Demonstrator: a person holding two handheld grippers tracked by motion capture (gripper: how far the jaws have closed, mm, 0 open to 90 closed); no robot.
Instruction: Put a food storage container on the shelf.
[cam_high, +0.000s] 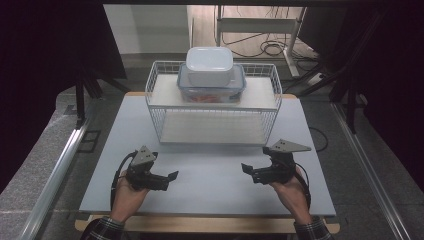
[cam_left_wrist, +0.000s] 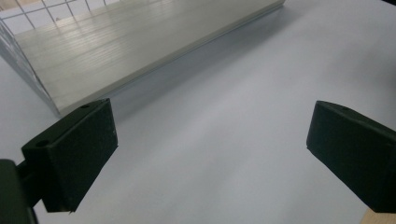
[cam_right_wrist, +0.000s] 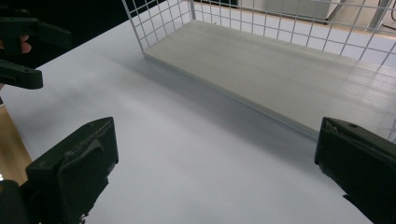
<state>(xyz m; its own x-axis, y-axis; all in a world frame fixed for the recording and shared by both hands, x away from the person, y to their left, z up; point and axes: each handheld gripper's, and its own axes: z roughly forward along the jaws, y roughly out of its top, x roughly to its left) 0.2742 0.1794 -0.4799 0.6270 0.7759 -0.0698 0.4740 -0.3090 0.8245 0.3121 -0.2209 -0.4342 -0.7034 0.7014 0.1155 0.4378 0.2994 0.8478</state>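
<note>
Both the left gripper and right gripper are held spread and empty over the pale grey table. At twelve o'clock, a white lidded plastic box is stacked on a clear blue-rimmed container, apparently loosely, atop the white wire shelf rack. It could be toppled if the rack is nudged.

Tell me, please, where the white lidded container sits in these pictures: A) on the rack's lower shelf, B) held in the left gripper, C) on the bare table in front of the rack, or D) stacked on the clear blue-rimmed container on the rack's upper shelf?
D: in the high view the white container rests on the clear blue-rimmed container, which stands on the upper shelf of the wire rack.
</note>
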